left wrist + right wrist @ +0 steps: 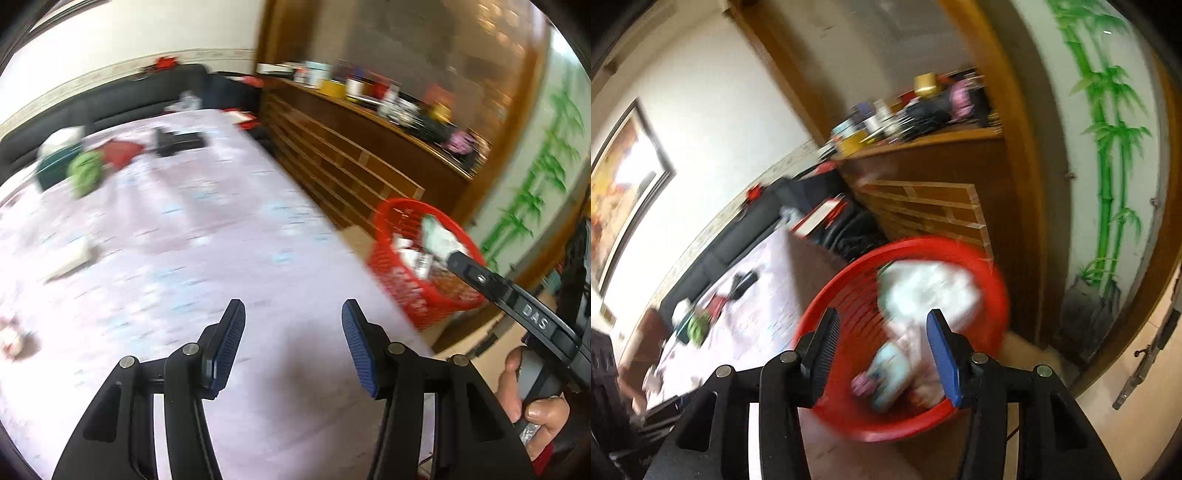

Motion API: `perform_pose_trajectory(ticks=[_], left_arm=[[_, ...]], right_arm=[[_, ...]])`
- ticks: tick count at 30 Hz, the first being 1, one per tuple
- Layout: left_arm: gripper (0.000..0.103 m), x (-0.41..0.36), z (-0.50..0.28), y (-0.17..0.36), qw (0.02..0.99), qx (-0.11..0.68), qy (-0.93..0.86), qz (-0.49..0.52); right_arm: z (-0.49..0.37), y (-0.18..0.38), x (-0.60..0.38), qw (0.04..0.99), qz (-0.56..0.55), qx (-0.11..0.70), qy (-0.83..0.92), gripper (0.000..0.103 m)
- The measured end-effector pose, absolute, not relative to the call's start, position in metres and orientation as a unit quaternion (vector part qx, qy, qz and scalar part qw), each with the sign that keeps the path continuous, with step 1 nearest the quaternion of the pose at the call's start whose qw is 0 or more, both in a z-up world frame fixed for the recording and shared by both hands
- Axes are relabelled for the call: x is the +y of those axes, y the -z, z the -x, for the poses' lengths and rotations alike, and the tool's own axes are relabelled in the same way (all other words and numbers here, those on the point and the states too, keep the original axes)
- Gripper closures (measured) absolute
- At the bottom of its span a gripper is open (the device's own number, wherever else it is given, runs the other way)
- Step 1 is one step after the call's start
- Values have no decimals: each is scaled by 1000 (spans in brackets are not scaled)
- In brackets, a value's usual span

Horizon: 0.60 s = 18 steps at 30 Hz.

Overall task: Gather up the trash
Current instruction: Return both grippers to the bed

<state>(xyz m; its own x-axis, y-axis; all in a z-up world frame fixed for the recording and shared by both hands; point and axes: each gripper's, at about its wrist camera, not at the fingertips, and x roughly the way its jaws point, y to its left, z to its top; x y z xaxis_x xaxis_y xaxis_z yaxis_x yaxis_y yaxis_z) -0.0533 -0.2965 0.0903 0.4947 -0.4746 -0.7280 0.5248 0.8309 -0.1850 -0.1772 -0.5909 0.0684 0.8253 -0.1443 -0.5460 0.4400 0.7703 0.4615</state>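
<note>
Red basket (905, 332) sits directly beneath the right gripper (882, 354), whose jaws gape empty; the left gripper (293, 343), likewise released, hovers over the table (184, 240). Blur suggests haste: scraps ahead could be missed.

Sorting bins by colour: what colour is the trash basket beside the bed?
Red basket, clearest in the right wrist view.

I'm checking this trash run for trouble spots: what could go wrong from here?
1. The red basket looks piled high with white trash, so more could spill out.
2. The right hand-held gripper is open above it, both views blurred; a quick swing could knock the rim.
3. White scraps on the bed could be missed.
</note>
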Motion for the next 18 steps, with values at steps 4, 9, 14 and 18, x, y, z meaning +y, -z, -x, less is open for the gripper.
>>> perform_pose_trajectory(ticks=[4, 9, 14, 18], left_arm=[[49, -220, 41, -92, 883, 412, 226, 10], [49, -116, 21, -85, 898, 417, 116, 73], [49, -32, -6, -71, 896, 424, 14, 128], [49, -4, -30, -51, 884, 439, 0, 160]], right_arm=[[160, -70, -545, 917, -273, 269, 111, 50], [140, -73, -491, 923, -241, 293, 61, 50], [126, -73, -450, 926, -214, 310, 27, 50], [116, -71, -423, 925, -200, 322, 10, 50]])
